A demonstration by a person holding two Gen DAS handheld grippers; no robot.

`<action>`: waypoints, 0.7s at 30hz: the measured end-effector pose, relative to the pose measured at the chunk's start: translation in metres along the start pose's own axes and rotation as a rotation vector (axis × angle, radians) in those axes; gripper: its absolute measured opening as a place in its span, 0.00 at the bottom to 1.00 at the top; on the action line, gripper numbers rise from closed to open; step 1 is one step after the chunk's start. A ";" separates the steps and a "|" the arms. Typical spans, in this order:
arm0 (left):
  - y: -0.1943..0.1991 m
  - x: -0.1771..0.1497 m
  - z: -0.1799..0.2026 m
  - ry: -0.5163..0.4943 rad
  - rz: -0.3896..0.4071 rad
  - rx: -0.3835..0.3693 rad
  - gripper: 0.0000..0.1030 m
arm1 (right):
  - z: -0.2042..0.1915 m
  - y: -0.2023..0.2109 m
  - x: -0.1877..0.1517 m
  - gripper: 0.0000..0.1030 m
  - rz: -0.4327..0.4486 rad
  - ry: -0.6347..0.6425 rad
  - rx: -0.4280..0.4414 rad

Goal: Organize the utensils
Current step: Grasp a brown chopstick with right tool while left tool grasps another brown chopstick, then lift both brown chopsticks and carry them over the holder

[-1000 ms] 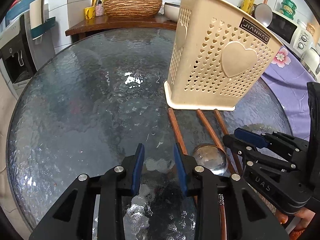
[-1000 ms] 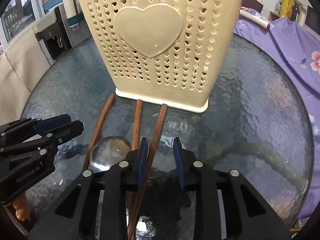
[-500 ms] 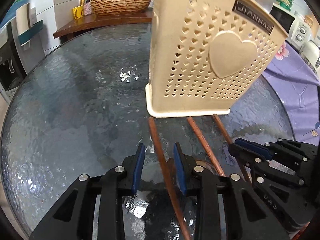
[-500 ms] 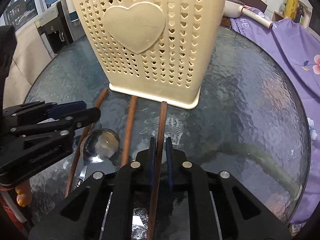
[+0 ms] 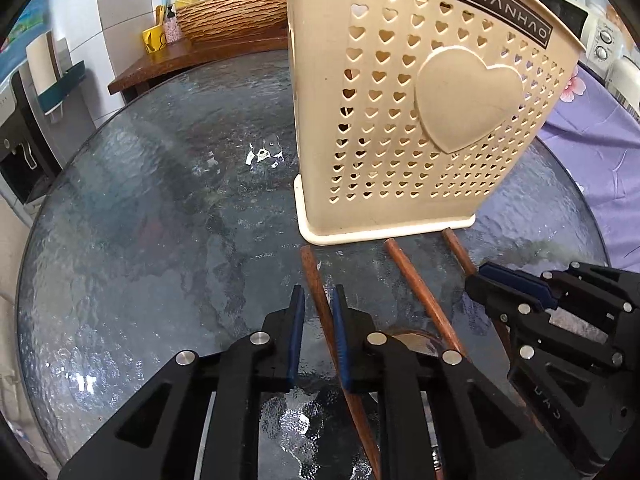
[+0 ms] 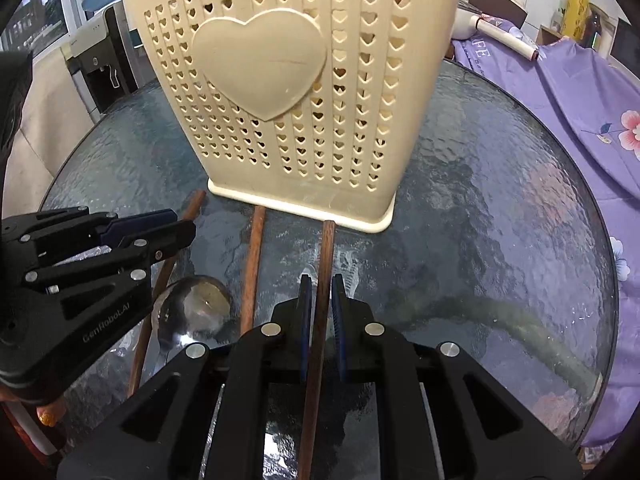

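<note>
The cream utensil basket (image 5: 420, 120) stood upright mid-table, and the glass table (image 5: 140, 220) lay open to its left out to the round rim. Three wooden handles ended just before the basket's base. The left tongs (image 5: 316, 300) straddled the leftmost handle (image 5: 316, 280), narrowed but seemingly not yet pinching. Only the right wrist view showed the spoon bowl (image 6: 196, 308) clearly, and the right tongs (image 6: 320, 284) pressed onto the rightmost handle (image 6: 326, 248).

The left hand-held gripper (image 5: 317, 300) sits low, its jaws narrowed. The right hand-held gripper (image 6: 320, 286) sits alongside, jaws nearly closed.
</note>
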State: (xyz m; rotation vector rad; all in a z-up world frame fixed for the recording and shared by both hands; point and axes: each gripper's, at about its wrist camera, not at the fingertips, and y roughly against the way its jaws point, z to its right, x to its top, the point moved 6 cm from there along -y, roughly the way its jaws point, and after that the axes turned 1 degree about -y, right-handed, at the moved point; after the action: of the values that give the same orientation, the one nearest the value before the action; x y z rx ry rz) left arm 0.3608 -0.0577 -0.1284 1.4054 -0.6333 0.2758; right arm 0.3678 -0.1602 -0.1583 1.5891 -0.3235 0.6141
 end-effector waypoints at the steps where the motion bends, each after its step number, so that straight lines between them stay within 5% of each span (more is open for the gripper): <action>1: 0.000 -0.001 0.001 -0.003 0.002 0.006 0.11 | 0.000 0.000 0.000 0.11 0.001 0.001 -0.001; 21: 0.015 -0.009 0.007 0.038 0.040 -0.014 0.07 | 0.011 0.010 -0.001 0.07 0.073 -0.048 0.078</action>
State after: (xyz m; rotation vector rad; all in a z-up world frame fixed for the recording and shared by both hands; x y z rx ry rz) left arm 0.3440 -0.0609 -0.1207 1.3725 -0.6317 0.3288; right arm 0.3640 -0.1728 -0.1505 1.6748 -0.3989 0.6529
